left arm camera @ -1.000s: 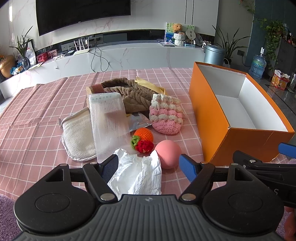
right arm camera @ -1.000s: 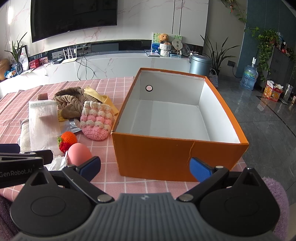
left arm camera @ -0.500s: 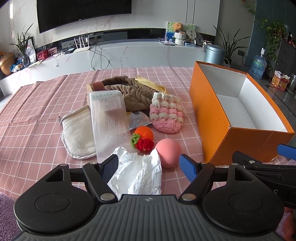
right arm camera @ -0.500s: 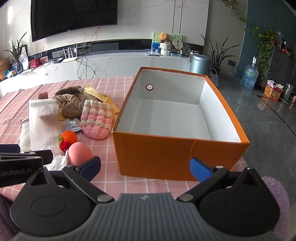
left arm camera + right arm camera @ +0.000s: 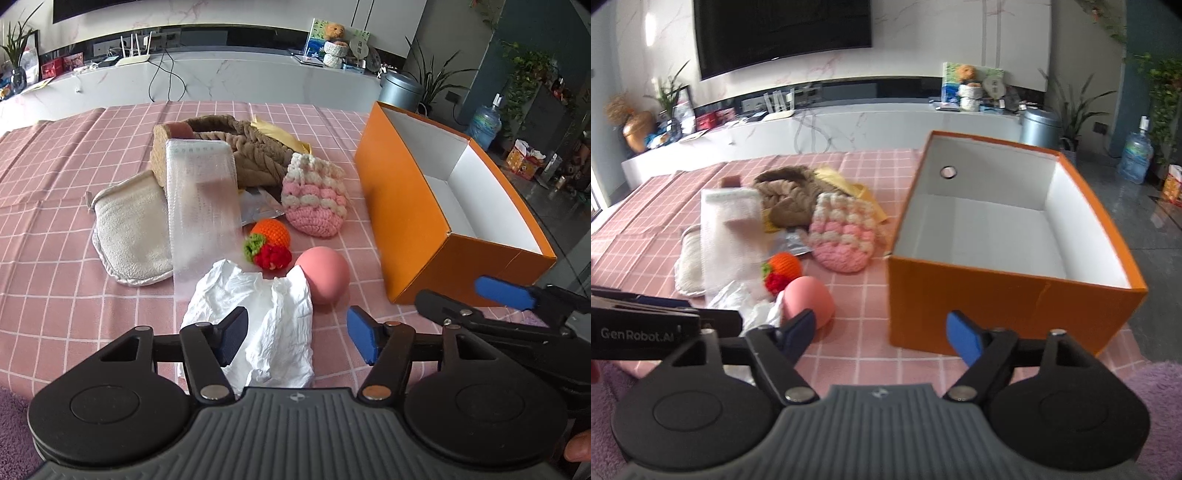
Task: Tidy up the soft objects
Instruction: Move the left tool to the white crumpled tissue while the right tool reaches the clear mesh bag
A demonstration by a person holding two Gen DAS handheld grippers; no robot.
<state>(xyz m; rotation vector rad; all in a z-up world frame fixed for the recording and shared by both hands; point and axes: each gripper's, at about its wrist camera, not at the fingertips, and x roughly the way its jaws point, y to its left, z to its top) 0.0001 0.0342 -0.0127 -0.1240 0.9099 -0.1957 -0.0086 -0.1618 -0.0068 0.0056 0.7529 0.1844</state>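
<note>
A pile of soft things lies on the pink checked cloth: crumpled white tissue (image 5: 258,317), a pink ball (image 5: 323,273), an orange and red crochet fruit (image 5: 269,243), a pink-and-white crochet pouch (image 5: 316,201), a clear bubble-wrap bag (image 5: 201,206), a cream mitt (image 5: 129,236) and a brown knit (image 5: 251,147). An empty orange box (image 5: 406,221) stands to their right. My left gripper (image 5: 297,338) is open, its jaws over the tissue. My right gripper (image 5: 882,332) is open and empty, between the pink ball (image 5: 809,301) and the box (image 5: 997,295).
The right gripper's fingers (image 5: 502,291) reach into the left wrist view beside the box's near corner. A purple rug (image 5: 1160,398) lies below the table's near edge. A white counter (image 5: 221,77) runs behind the table. A yellow cloth (image 5: 280,136) lies behind the knit.
My left gripper has moved forward and down over the tissue. My right gripper has swung left, toward the pile; the box now sits further right in its view.
</note>
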